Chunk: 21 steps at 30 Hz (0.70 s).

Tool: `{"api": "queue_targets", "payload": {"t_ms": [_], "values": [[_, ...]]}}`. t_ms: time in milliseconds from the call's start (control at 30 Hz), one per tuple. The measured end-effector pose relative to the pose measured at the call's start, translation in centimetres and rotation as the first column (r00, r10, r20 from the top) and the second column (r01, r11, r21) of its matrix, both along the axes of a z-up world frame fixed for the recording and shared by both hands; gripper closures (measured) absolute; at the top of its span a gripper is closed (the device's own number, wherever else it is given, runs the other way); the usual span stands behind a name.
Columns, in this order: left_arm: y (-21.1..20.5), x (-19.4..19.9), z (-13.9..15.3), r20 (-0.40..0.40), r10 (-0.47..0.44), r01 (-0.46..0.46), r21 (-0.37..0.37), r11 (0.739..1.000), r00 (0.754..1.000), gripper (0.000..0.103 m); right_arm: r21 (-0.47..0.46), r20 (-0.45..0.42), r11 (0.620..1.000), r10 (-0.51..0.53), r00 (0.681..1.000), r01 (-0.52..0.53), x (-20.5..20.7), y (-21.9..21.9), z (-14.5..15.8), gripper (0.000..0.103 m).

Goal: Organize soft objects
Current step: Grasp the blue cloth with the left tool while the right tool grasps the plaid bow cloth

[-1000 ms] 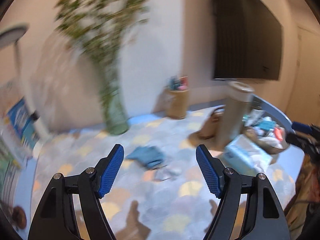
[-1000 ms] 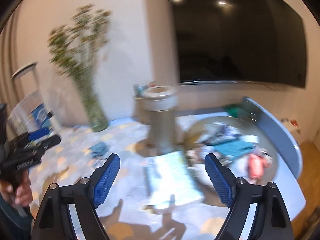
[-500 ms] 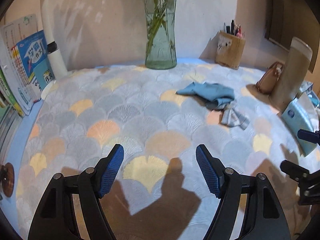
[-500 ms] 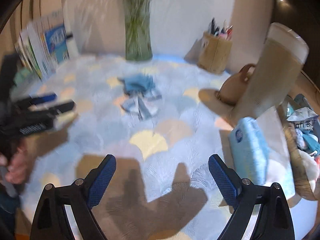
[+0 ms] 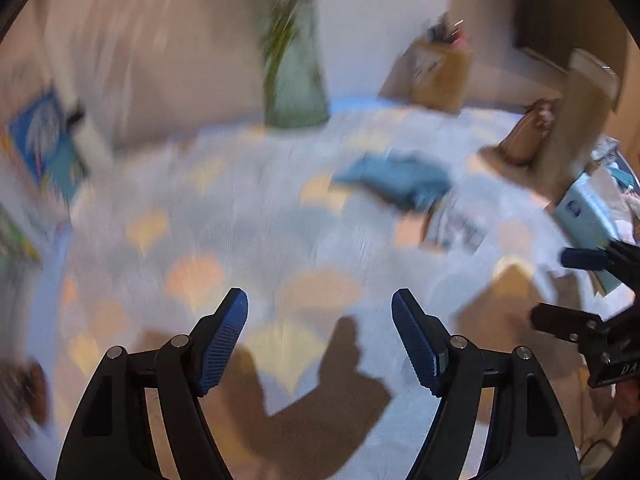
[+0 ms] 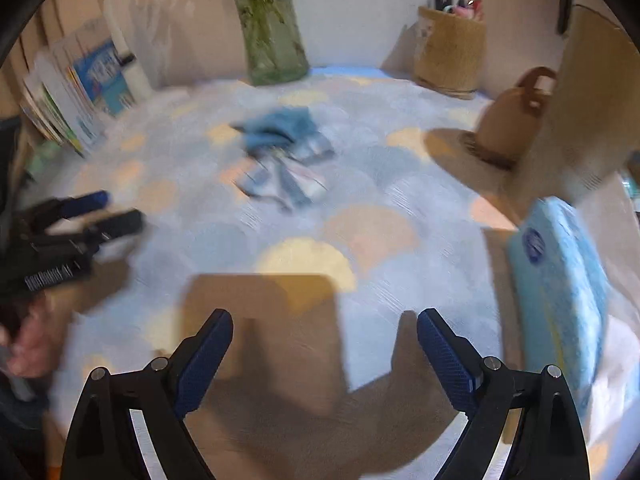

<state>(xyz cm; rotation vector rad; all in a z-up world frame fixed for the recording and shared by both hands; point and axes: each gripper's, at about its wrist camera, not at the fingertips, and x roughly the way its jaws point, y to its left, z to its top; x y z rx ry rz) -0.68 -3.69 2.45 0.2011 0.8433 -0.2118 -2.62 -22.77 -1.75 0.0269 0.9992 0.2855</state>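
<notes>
A crumpled blue cloth (image 6: 282, 130) lies on the patterned tablecloth, with a striped grey-blue cloth (image 6: 282, 184) just in front of it. In the blurred left wrist view the blue cloth (image 5: 396, 182) and the striped cloth (image 5: 454, 226) sit right of centre. My left gripper (image 5: 320, 340) hangs open over bare tablecloth, well short of the cloths, nothing between its blue pads. My right gripper (image 6: 325, 354) is open too, wide, with nothing in it. Each gripper shows in the other's view, the right gripper (image 5: 568, 288) at the right edge and the left gripper (image 6: 104, 210) at the left edge.
A glass vase (image 6: 272, 40) with green stems and a woven pen holder (image 6: 450, 54) stand at the back. Books (image 6: 80, 92) lean at the left. A brown bag (image 6: 512, 120), a tall tan cylinder (image 6: 588, 96) and a light blue tissue pack (image 6: 560, 292) crowd the right side.
Both views tipped from the wall and screen down onto the table. Both grippers dropped toward the tablecloth. The right jaws stand a little wider than a second ago.
</notes>
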Motion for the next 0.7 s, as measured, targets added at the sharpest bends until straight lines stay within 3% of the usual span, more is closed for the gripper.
{"api": "queue_targets", "payload": {"t_ms": [67,133,200,233,267,367,433,533,633,700], "values": [[-1.4,1.3,1.7,0.052,-0.058,0.057,0.024,0.998,0.997,0.03,0.077,0.019,0.997,0.006,1.0,-0.008,1.4,0.0,1.5,0.01],[-2.2,3.2,2.1,0.057,-0.113,0.114,-0.015,0.993,0.992,0.03,0.093,0.053,0.996,0.0,0.999,-0.004,3.2,0.5,2.1,0.01],[-2.3,5.2,1.6,0.024,-0.148,0.15,-0.095,0.984,0.989,0.031,0.091,0.069,0.996,0.003,0.998,-0.009,4.5,1.3,1.8,0.02],[-2.2,6.3,1.3,0.002,-0.174,0.172,-0.144,0.975,0.985,0.031,0.1,0.061,0.995,0.013,0.998,-0.019,5.4,2.0,1.3,0.034],[-2.3,6.7,1.0,-0.01,-0.191,0.186,-0.168,0.968,0.982,0.031,0.103,0.045,0.994,0.018,0.999,-0.022,6.1,2.4,0.7,0.038],[-2.9,8.0,0.0,-0.024,-0.248,0.24,-0.185,0.953,0.968,0.031,0.082,0.023,0.997,-0.001,1.0,-0.001,7.5,3.4,-1.0,0.038],[-3.4,8.9,-0.9,-0.039,-0.272,0.261,-0.182,0.948,0.961,0.031,0.052,0.069,0.999,-0.007,0.998,0.003,7.7,4.1,-1.0,0.038],[-4.0,9.6,-1.6,-0.055,-0.313,0.297,-0.201,0.934,0.948,0.031,-0.029,0.104,0.999,0.021,0.994,-0.018,7.9,5.2,-1.3,0.054],[-4.7,9.9,-2.1,-0.067,-0.351,0.33,-0.217,0.919,0.934,0.031,-0.013,0.119,0.999,0.052,0.992,-0.051,7.6,4.9,-1.3,0.079],[-5.0,10.2,-2.4,-0.08,-0.374,0.349,-0.22,0.911,0.924,0.031,0.007,0.111,0.999,0.043,0.993,-0.044,7.3,4.3,-1.4,0.08]]}}
